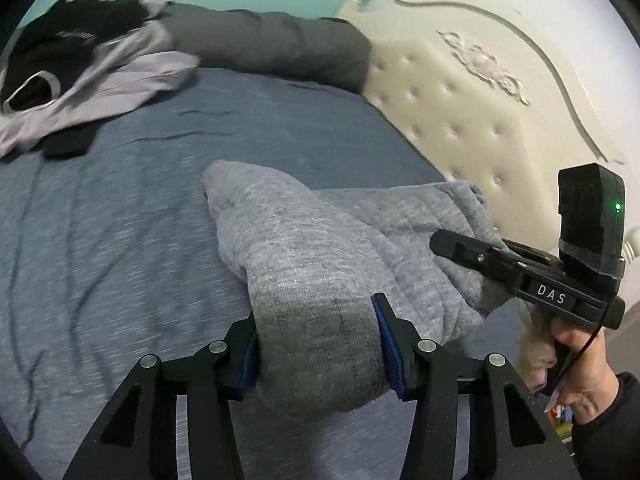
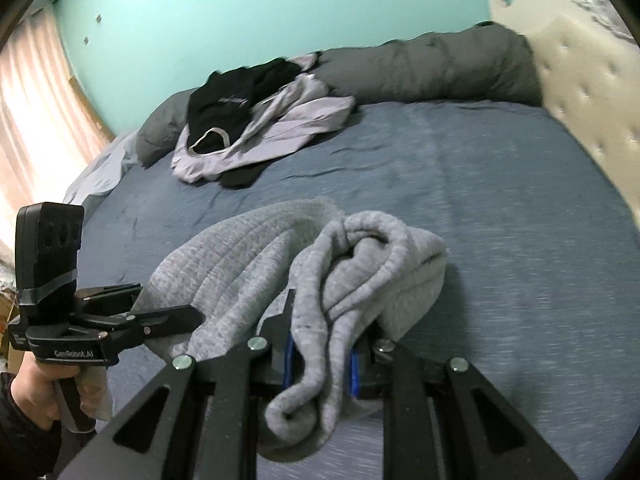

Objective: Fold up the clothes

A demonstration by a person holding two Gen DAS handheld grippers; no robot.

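I have the grey sweatshirt [image 1: 320, 264] in both grippers, lifted clear of the middle of the bed [image 1: 120, 240] near its headboard [image 1: 460, 120] side; my left gripper [image 1: 316, 344] has its jaws about half spread and pressed on a thick ribbed band of the cloth, while my right gripper [image 2: 322, 356] has its jaws nearly closed on a bunched roll of the same garment; so the step in hand, as I judge it, is carrying or shaking out this one piece, before any fold is laid; the cloth hangs rumpled between my two grips, not flat; the next move, I think, calls for drawing my hands apart to pull the fabric taut, then lowering it onto a bare stretch of the sheet so that it lies smooth and square enough to fold; the risk is that the bunched end stays twisted if I set it down too soon; counting: one grey sweatshirt held, one heap of unfolded clothes [image 2: 256, 120] at the far edge of the bed, in which I make out a black garment [image 2: 228, 100] and a pale lilac garment [image 2: 296, 120], perhaps more underneath; one long dark grey bolster [image 2: 432, 68] along the far edge; two grippers, two hands.
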